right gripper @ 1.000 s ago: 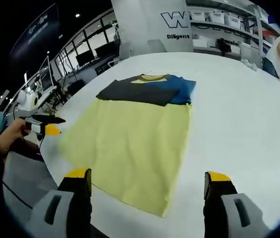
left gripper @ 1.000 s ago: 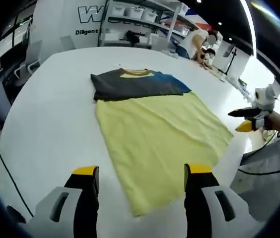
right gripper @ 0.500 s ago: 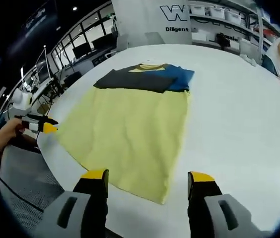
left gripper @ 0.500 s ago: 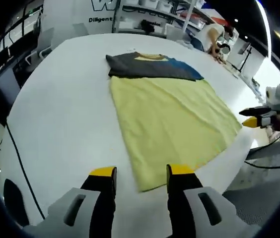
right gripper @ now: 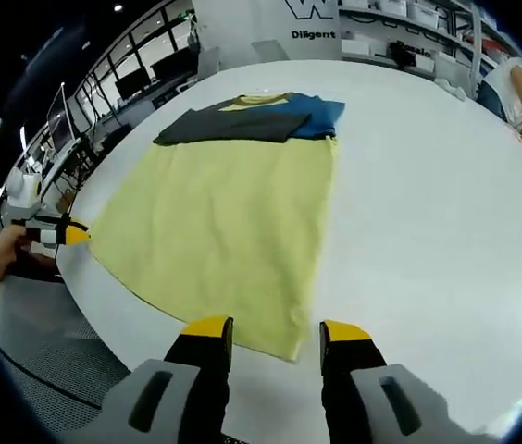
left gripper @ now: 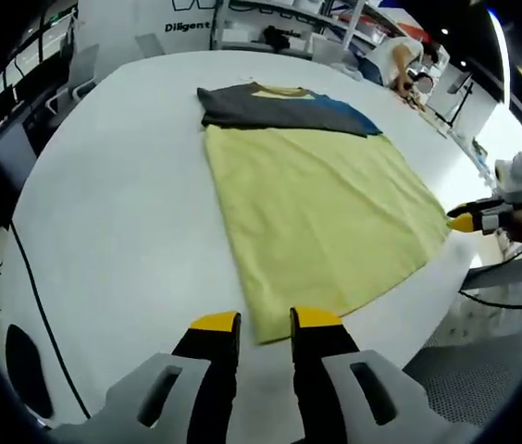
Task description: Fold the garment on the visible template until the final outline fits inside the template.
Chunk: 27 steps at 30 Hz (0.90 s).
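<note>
While the garment point(left gripper: 321, 199) lies flat across the white surface point(left gripper: 113, 213), I judge I'm at the first grasp, my left gripper point(left gripper: 266, 322) and right gripper point(right gripper: 275, 329) at its two near corners. Both have fingers narrowed, holding nothing; next each must pinch its corner.

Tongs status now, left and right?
Left tongs: open, narrow gap, at the near hem corner of the yellow garment, nothing held.
Right tongs: open, narrow gap, at the other hem corner, nothing held.
</note>
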Available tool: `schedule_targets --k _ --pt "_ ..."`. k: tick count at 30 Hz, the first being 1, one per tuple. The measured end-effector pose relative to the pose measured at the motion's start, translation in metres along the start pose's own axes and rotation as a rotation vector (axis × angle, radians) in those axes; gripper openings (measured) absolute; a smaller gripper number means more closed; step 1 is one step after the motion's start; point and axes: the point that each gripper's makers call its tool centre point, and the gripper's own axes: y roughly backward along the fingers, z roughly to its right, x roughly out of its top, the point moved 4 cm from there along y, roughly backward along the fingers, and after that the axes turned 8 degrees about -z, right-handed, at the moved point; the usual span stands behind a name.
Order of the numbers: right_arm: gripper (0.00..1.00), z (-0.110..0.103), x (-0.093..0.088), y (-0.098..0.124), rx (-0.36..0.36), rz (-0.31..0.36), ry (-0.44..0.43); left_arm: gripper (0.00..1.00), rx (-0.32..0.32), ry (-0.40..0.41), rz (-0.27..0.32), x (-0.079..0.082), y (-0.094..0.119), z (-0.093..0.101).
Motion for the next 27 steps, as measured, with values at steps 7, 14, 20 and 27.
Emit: schedule_targets --k 7,14,20,27 --pt "0.23 -0.0001 -0.0035 -0.0027 -0.015 -0.026 0.011 0.15 0.028 -0.04 -0.037 -0.0017 -0.0012 0.0027" --pt "0.12 0.0033 -0.002 -0.004 -0.083 -0.048 0.091 0.1 0.06 -0.07 -0.079 -0.0042 -0.0017 0.0009" --pt "0.06 0.0059 -0.0002 -0.0045 -0.091 -0.05 0.095 0.05 0.038 -0.073 -0.091 -0.0022 -0.0044 0.0049" --pt "0.0 0.0063 -0.0003 -0.0025 -0.085 -0.055 0.101 0.04 0.044 -0.139 -0.119 -0.0031 -0.0031 0.008"
